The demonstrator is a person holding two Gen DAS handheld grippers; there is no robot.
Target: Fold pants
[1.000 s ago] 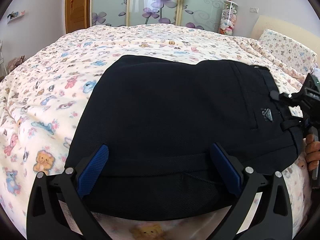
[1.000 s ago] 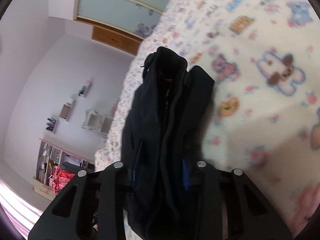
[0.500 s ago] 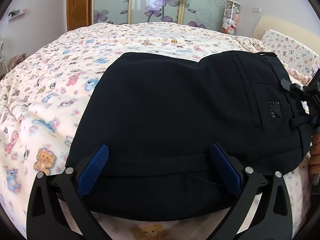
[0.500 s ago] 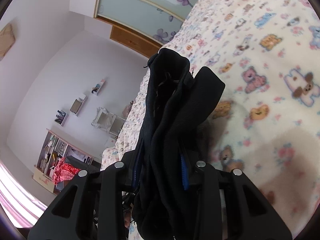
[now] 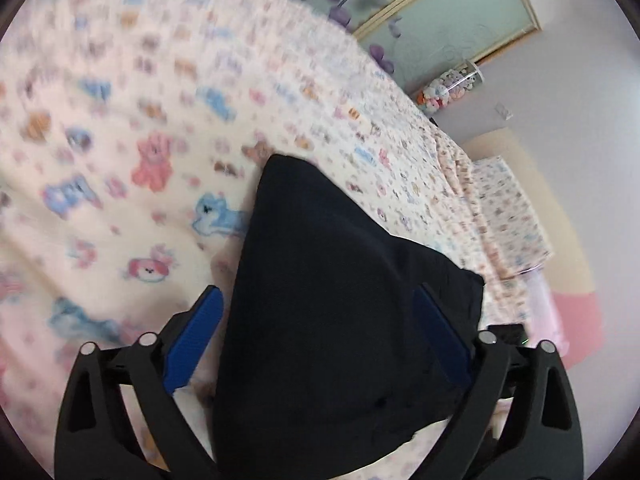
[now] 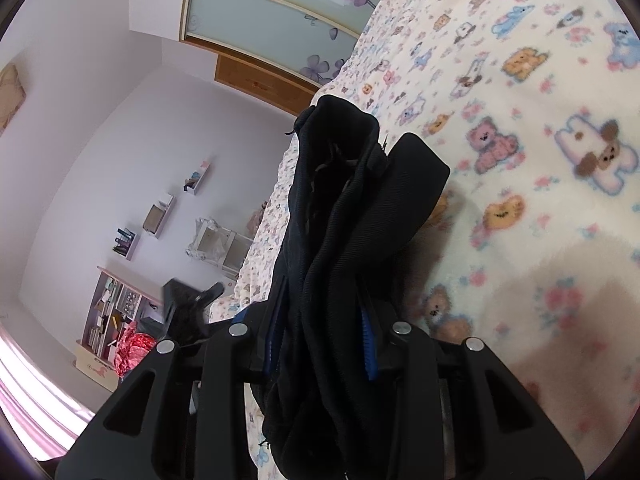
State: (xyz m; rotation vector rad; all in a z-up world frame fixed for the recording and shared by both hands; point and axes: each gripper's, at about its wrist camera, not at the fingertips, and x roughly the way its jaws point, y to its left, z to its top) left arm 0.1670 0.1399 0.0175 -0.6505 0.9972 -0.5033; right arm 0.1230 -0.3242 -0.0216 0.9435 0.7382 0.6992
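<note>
The black pants (image 5: 340, 320) hang bunched above the bed (image 5: 140, 120), their thick layered end clamped in the right gripper (image 6: 320, 344). The left gripper (image 5: 320, 340) has just been narrowing its fingers, which straddle the cloth's free corner without pinching it; the fabric runs ahead of them.

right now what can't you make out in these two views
- Left wrist view: the blanket print is smeared by motion blur; the animal figures are vague.
- Left wrist view: the near end of the pants is cut off by the bottom edge and the left gripper; whether its wide jaws touch cloth is unclear.
- Right wrist view: the bunched cloth hides most of the right gripper pads.
- Right wrist view: the shelf items are too small to identify.
</note>
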